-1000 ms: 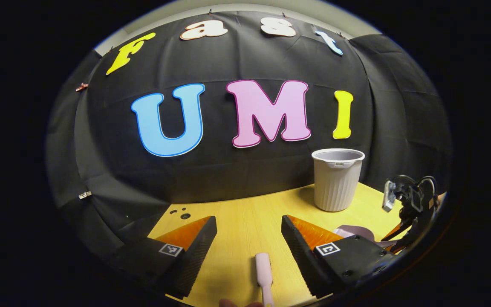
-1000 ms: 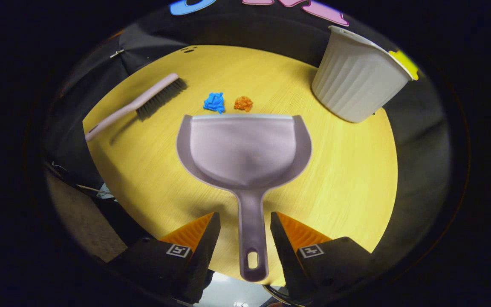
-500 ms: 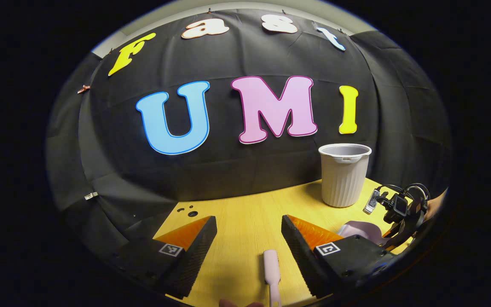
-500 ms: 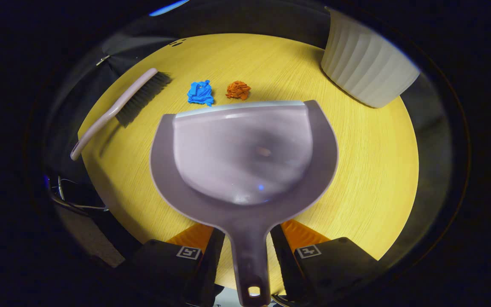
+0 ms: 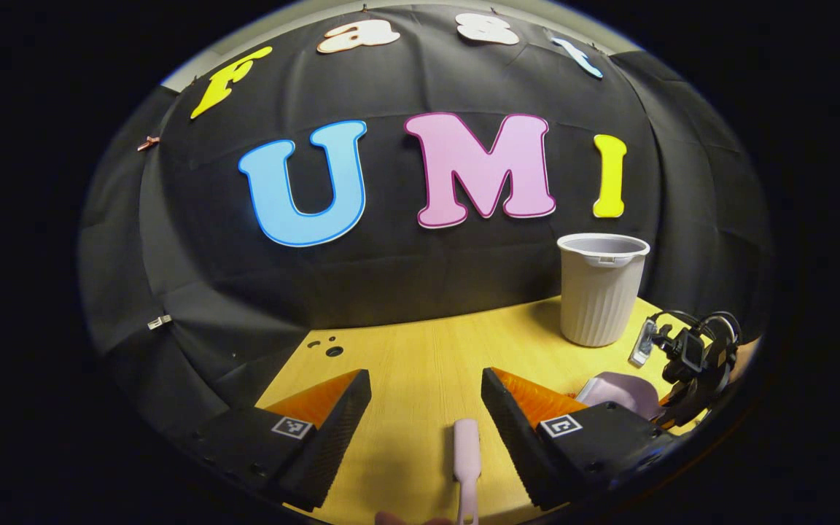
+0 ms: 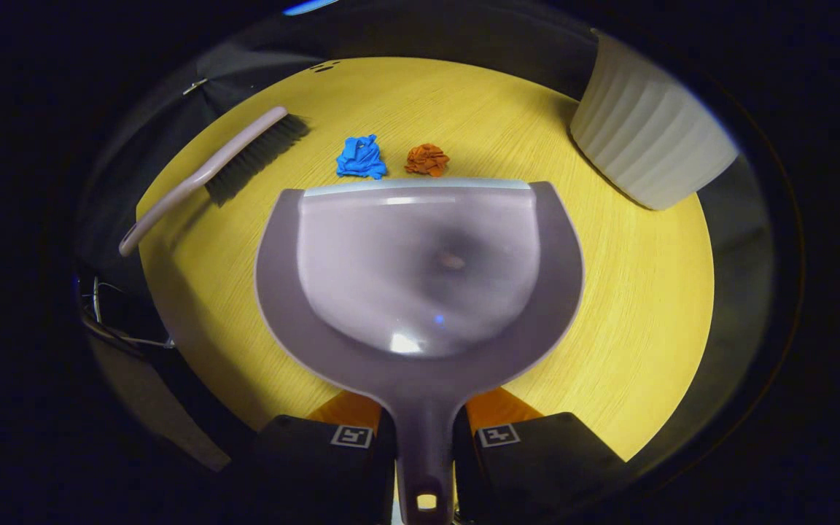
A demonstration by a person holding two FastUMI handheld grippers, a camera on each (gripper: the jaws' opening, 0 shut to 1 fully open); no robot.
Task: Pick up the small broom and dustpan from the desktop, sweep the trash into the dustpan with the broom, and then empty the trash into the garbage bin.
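- Desktop (image 6: pixel 631 306): yellow wood-grain, carries all the things.
- Garbage bin (image 6: pixel 650 149): grey, ribbed, upright at the far right of the desktop in the right gripper view; in the left gripper view it stands near the back wall, open top up.
- Dustpan (image 6: pixel 420 270): grey-lilac, lies flat w/ its front edge just beside the two scraps; its handle runs back betw. the fingers of the right gripper (image 6: pixel 424 456).
- Right gripper: jaws narrow, both press on the dustpan handle.
- Left gripper (image 5: pixel 424 415): jaws wide, nothing held; the pink handle tip of the broom (image 5: pixel 466 456) lies on the desktop betw. the fingers, not touched.
- Broom: in the right gripper view it lies diagonal at the far left, dark bristles toward the scraps.
- Blue paper scrap (image 6: pixel 360 157) and orange paper scrap (image 6: pixel 426 159): side by side, a small gap betw. them.
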